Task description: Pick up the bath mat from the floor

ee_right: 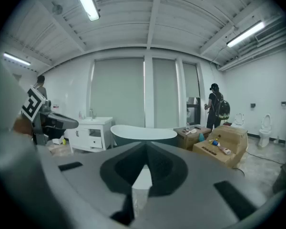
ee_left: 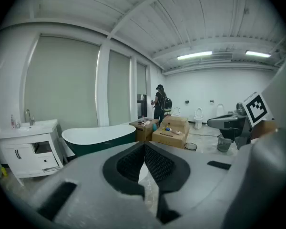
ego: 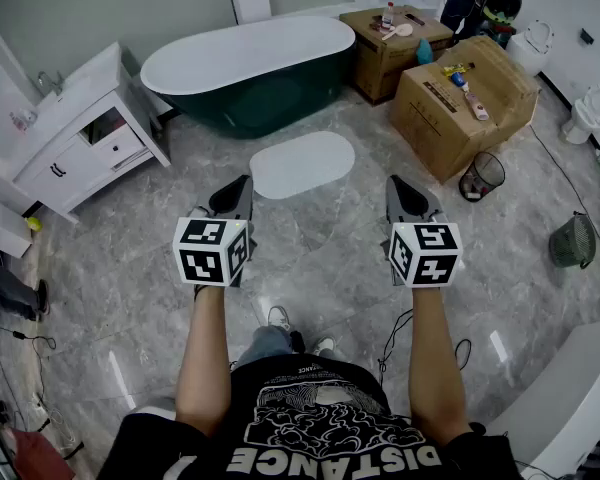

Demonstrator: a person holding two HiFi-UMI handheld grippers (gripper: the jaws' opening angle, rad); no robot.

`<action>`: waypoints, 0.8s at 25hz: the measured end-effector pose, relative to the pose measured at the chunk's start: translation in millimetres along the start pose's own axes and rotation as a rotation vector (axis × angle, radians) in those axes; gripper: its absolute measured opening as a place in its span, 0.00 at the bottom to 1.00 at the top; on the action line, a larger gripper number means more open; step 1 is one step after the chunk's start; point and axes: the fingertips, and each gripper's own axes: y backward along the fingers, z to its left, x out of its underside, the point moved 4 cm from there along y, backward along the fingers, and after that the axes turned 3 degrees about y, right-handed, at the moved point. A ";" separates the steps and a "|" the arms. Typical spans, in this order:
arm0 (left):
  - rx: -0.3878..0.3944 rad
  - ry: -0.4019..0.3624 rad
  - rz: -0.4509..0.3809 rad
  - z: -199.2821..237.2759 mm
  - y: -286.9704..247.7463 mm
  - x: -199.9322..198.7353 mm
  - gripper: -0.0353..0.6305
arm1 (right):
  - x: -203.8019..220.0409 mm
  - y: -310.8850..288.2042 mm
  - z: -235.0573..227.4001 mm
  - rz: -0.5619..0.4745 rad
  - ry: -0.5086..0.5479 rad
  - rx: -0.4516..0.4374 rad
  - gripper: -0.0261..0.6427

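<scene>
The left gripper [ego: 242, 186] and the right gripper [ego: 398, 188] each have their jaws pressed together with nothing between them. They are held side by side, pointing forward and slightly down. Ahead, between their tips, the white oval bath mat [ego: 302, 164] lies flat on the grey marble-patterned floor [ego: 310, 258]. Neither gripper touches it. Just beyond the mat stands the dark green freestanding bathtub [ego: 250, 68].

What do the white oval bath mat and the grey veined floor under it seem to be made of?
White oval bath mat: probably soft fabric or foam, matte; it lies flat with no glare, but no weave shows. Grey veined floor: likely polished marble-look tile or stone, glossy; veining and bright light streaks show.
</scene>
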 end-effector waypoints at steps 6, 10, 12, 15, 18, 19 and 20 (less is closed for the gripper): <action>-0.011 0.011 0.006 -0.3 -13.5 1.3 0.07 | 2.9 -8.3 -11.9 0.003 -0.012 0.007 0.05; -0.017 0.028 -0.006 0.5 -24.2 0.9 0.10 | 7.6 -15.4 -17.7 0.011 -0.011 0.001 0.05; -0.020 0.027 -0.005 0.9 -31.2 0.9 0.10 | 8.4 -20.2 -20.8 0.011 -0.012 -0.005 0.08; 0.002 0.033 0.013 1.2 -46.5 2.4 0.15 | 8.6 -29.5 -26.4 0.009 -0.017 -0.007 0.10; 0.015 0.038 0.016 7.7 -64.3 -0.1 0.19 | 6.6 -44.9 -30.3 0.009 -0.018 -0.008 0.13; 0.015 0.036 0.015 10.5 -70.8 -1.2 0.20 | 6.5 -50.9 -32.0 0.011 -0.017 -0.009 0.14; 0.016 0.035 0.013 12.9 -78.0 -2.2 0.21 | 6.8 -57.1 -34.5 0.014 -0.017 -0.009 0.16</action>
